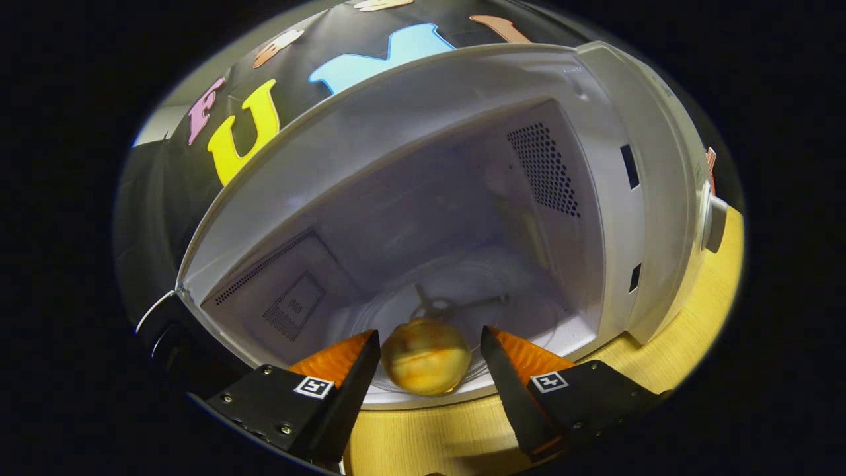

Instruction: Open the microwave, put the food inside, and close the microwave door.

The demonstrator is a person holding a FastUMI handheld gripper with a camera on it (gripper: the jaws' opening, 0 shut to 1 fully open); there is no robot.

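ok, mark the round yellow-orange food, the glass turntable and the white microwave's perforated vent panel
round yellow-orange food (425, 357), gripper view, its front face.
glass turntable (522, 291), gripper view, bare right part.
perforated vent panel (545, 168), gripper view, panel middle.

- The microwave (595, 132) has its white top and front frame brightly lit, as if from above and in front; the cavity behind falls off to a dim bluish grey.
- The food (425, 356), between the spread fingers of the gripper (429, 354), catches warm light on its upper face and is a little soft in focus.
- The wooden table (700, 311) glows yellow at the right and darkens under the fingers, where their shadow lies.
- Fisheye bending is strong: the microwave's straight edges bow into curves, worst toward the rim of the view.
- The perforated vents stay crisp; the turntable glass (462, 291) shows a faint, milky sheen.
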